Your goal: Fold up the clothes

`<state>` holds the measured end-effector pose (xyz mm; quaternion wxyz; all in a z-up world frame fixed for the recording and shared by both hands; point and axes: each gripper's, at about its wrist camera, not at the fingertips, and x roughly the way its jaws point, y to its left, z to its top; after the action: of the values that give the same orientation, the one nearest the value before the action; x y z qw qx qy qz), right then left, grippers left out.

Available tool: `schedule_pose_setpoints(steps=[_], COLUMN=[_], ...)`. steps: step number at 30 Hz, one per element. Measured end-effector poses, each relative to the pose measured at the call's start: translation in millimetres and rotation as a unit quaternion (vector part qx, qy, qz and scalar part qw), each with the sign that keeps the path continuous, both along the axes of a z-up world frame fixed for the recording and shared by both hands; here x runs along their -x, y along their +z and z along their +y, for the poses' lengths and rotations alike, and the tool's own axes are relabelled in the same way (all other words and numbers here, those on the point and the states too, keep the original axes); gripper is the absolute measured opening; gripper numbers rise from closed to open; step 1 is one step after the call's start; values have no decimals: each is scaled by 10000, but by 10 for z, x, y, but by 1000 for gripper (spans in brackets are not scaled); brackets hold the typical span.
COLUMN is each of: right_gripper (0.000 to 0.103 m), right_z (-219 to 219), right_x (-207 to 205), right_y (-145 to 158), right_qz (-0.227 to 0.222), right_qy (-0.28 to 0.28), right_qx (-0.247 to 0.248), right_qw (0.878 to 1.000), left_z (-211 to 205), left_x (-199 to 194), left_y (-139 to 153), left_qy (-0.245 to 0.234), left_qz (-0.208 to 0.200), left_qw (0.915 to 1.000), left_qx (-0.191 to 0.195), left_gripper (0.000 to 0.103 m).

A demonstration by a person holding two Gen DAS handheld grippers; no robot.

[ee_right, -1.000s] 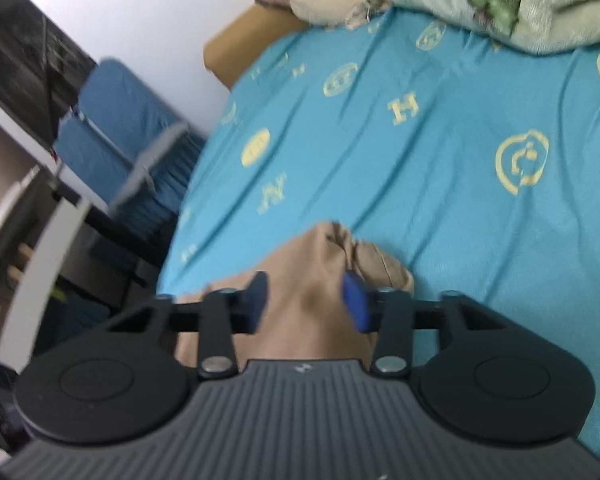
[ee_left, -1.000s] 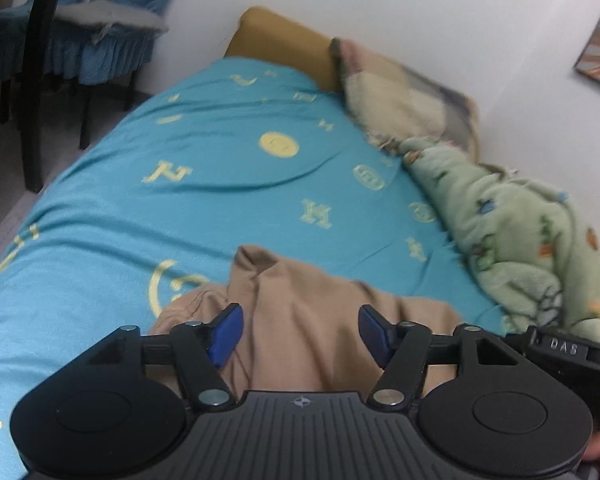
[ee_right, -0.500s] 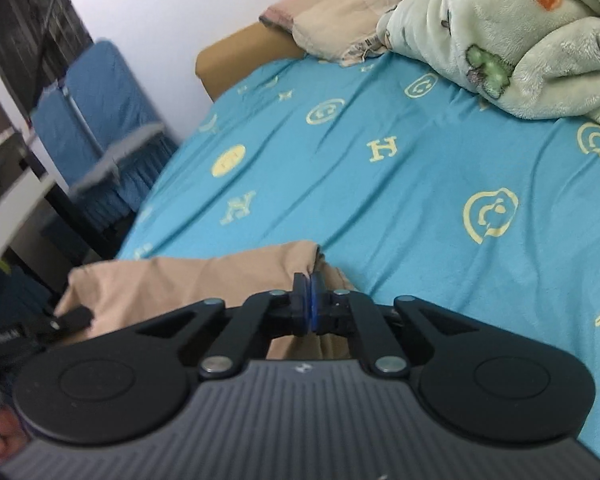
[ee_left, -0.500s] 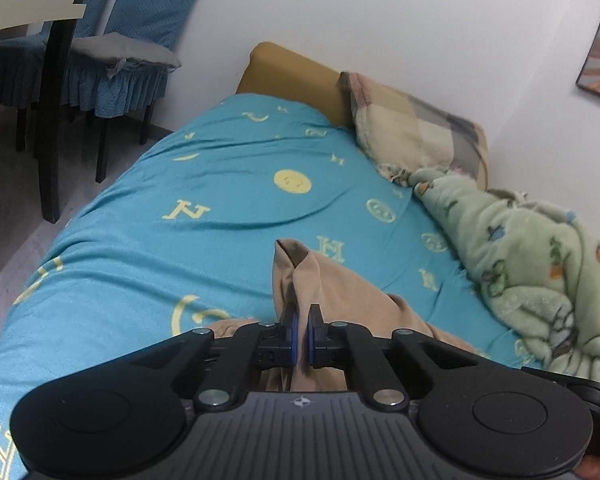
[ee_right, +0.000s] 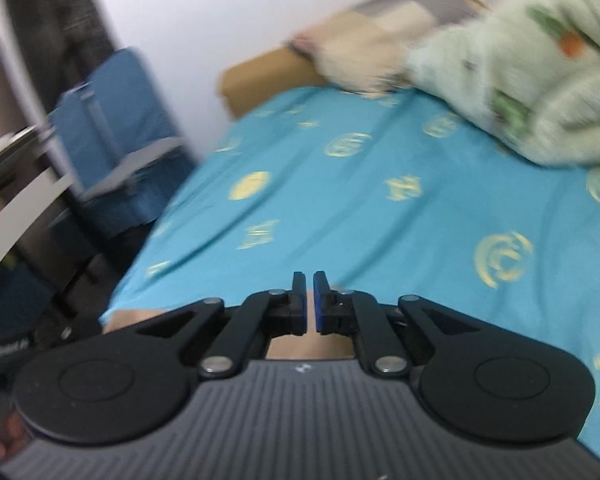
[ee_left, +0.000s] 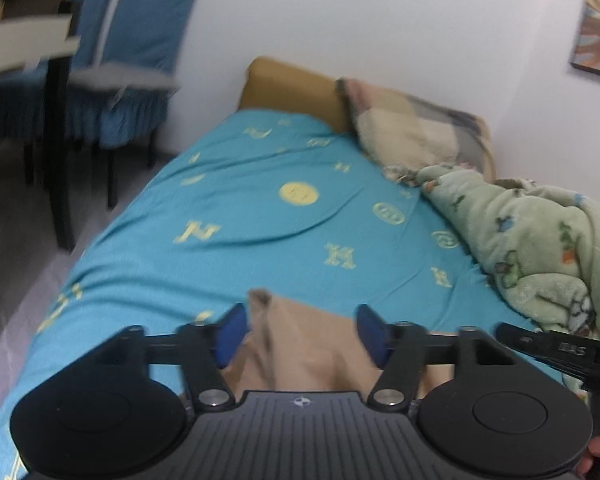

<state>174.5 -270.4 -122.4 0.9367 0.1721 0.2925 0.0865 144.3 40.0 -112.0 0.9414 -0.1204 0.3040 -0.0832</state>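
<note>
So, left wrist view: tan garment [ee_left: 300,344] lies on the teal bedsheet [ee_left: 260,232], bunched up btwn and just below my left gripper [ee_left: 302,334]; jaws wide and opening, blue pads clear of the cloth, gripping nothing. Right wrist view: my right gripper [ee_right: 309,302] jaws nearly together, a thin gap, opening; garment [ee_right: 296,348] shows mostly under the tongs, nothing pinched btwn the pads. Green blanket [ee_right: 540,60] well apart.

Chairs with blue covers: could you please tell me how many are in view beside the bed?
2, perhaps. One chair stands left of the bed by the wall; another chair seems to sit further left, behind the table edge. More may be hidden.
</note>
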Motion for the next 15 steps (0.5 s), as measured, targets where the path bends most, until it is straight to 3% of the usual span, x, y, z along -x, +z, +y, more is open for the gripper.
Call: schedule_pose_setpoints(steps=[1,2,3,4,6,7,9,15], right_gripper=[32,46,69,72,71,56,37,36], right_z=[57,99,129,147,157,158,209,361], right_x=[-1,-4,-9,-12,-34,-58,-121,-54], right_y=[9,-11,-31,-70,-152,-205,-310,-398], right_qz=[-24,-17,-23,-54,-89,-61,137,225], right_qy=[159,216,203,181,213,284,449,610], right_qx=[7,14,42,97,212,218,374,929], right_qw=[9999,9998,9998,9998,9995,9993,9982,9936], left_z=[-45,-91,-137,-171,-200,-203,-194,-194], left_x=[22,24,5,-26,-112,-156,-212,-121], left_y=[31,26,-19,-80,-236,-314,-443,-420], left_qy=[-74,-118,-126,-131,-119,-94,-74,-135], left_qz=[-83,-95,-27,74,351,488,683,662], left_qw=[9999,9998,9996,9994,9984,9976,9961,9954], left_qx=[-57,-134,-236,-313,-418,-472,-552,-677], left_gripper=[72,74,74,73,73,72,71,71])
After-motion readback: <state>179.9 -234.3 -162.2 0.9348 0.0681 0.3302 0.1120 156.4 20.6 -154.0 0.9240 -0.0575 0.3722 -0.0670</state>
